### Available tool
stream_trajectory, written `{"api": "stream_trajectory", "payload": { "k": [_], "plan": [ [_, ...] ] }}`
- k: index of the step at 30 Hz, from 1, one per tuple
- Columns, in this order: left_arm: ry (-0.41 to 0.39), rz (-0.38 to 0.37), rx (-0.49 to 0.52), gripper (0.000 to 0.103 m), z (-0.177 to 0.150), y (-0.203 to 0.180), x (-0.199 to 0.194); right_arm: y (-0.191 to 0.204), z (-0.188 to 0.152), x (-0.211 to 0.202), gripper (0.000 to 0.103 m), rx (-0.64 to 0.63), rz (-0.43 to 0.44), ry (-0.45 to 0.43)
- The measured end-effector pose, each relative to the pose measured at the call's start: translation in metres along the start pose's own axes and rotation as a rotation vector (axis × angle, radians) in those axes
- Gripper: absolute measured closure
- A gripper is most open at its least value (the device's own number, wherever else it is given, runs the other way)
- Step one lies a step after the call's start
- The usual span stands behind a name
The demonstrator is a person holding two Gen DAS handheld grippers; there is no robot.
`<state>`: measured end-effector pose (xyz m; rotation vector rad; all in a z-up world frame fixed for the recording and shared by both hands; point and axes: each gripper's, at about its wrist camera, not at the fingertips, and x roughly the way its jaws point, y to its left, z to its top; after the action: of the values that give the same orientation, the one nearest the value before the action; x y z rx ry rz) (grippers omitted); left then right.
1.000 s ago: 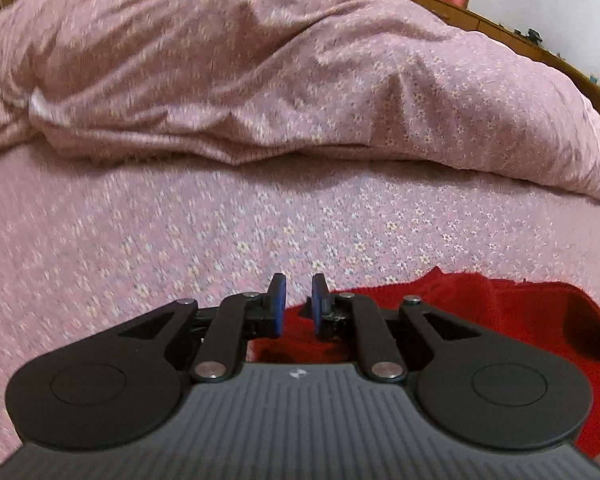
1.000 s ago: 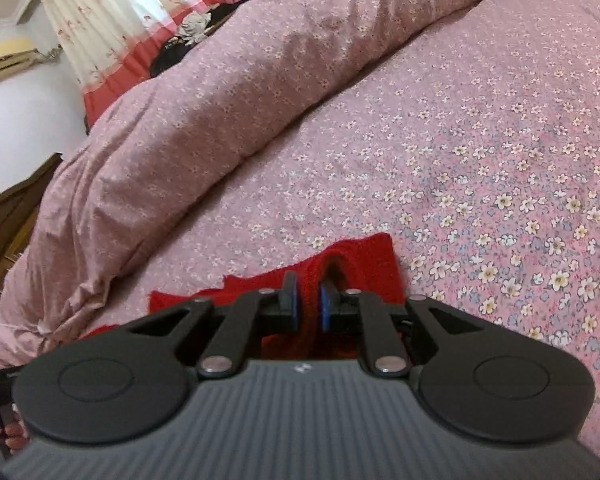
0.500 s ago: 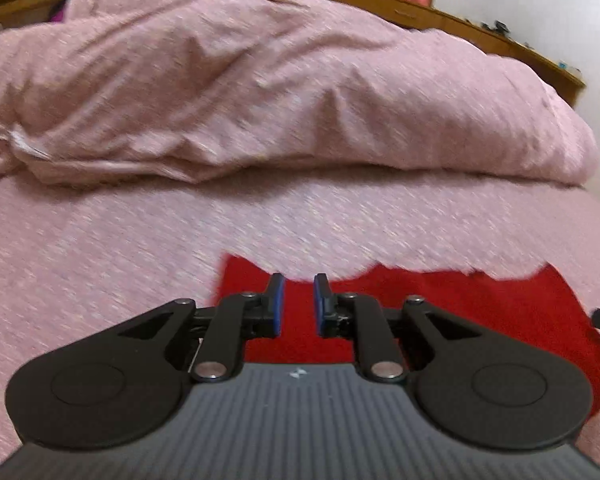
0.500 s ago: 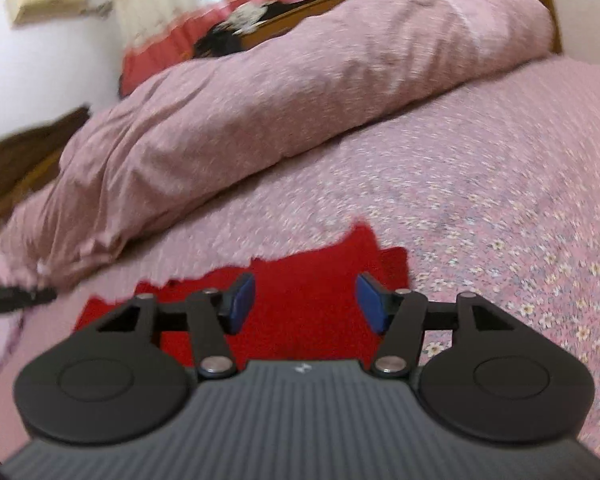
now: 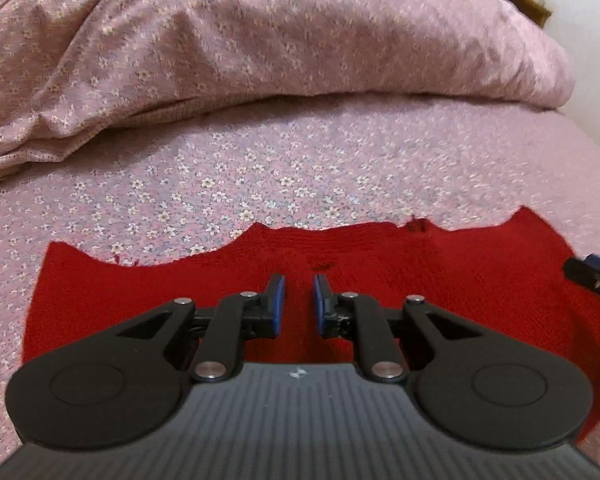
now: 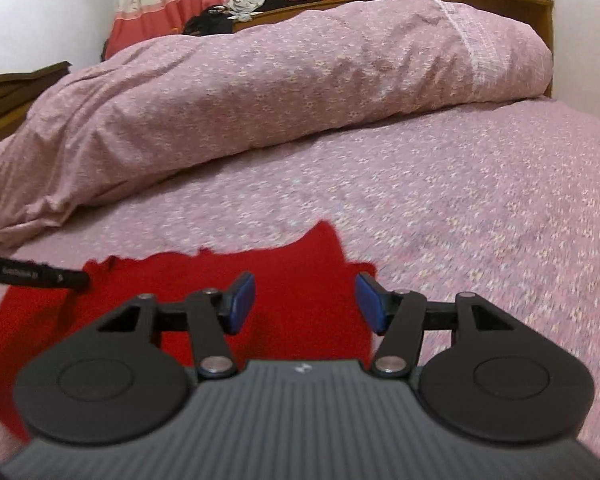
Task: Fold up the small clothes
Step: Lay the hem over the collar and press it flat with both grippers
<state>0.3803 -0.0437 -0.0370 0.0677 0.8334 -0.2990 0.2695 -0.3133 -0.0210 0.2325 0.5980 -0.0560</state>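
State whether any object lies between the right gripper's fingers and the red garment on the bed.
Nothing visible does. The right gripper hangs open directly over the red garment, with only bare cloth showing between its pads. The left gripper is off to the side.

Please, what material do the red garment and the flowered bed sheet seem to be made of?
The red garment looks like a soft knit, perhaps wool or fleece: matte, slightly fuzzy surface and ragged edge. The bed sheet looks like thin woven cotton, matte, with a small printed flower pattern and fine wrinkles. Neither fibre can be confirmed from the pictures.

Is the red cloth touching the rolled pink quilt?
Apart. In the left wrist view, flowered bedsheet separates the red cloth from the rolled quilt.
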Motion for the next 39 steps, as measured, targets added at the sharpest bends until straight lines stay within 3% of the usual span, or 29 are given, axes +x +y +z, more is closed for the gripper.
{"api": "stream_trajectory", "payload": {
  "k": [7, 10, 11, 12, 14, 16, 19, 24, 30, 35, 39],
  "plan": [
    [0.004, 0.030, 0.040, 0.087, -0.003, -0.008, 0.020, -0.004, 0.009, 0.044, 0.044, -0.030, -0.047, 0.067],
    [-0.037, 0.033, 0.084, 0.091, -0.004, -0.013, 0.012, -0.003, 0.007, 0.049, 0.048, -0.042, -0.012, 0.048],
    [-0.067, 0.023, 0.092, 0.092, -0.004, -0.014, 0.006, -0.003, 0.008, 0.048, 0.073, -0.046, 0.006, 0.038],
    [-0.105, 0.010, 0.101, 0.095, -0.002, -0.014, 0.000, -0.003, 0.008, 0.044, 0.083, -0.043, 0.022, 0.020],
    [-0.176, -0.036, 0.115, 0.095, 0.004, -0.013, -0.011, -0.004, 0.007, 0.028, 0.091, -0.025, 0.037, -0.070],
    [-0.212, -0.047, 0.115, 0.096, 0.010, -0.012, -0.011, -0.005, 0.005, 0.011, 0.090, 0.001, 0.029, -0.161],
    [-0.186, -0.008, 0.110, 0.096, 0.018, -0.011, 0.008, -0.008, -0.001, 0.007, 0.090, 0.043, -0.016, -0.193],
    [-0.078, 0.076, 0.104, 0.095, 0.009, -0.001, 0.045, -0.016, -0.016, 0.041, 0.089, 0.064, -0.057, -0.031],
    [-0.121, 0.050, 0.131, 0.094, 0.002, 0.010, 0.011, -0.016, -0.009, 0.036, 0.087, 0.033, -0.037, -0.002],
    [-0.145, 0.035, 0.134, 0.094, -0.001, 0.018, -0.033, -0.005, -0.005, 0.007, 0.087, 0.026, -0.051, -0.063],
    [-0.155, -0.022, 0.124, 0.094, -0.019, 0.022, -0.056, 0.009, -0.003, -0.013, 0.086, -0.010, -0.109, -0.102]
  ]
}}
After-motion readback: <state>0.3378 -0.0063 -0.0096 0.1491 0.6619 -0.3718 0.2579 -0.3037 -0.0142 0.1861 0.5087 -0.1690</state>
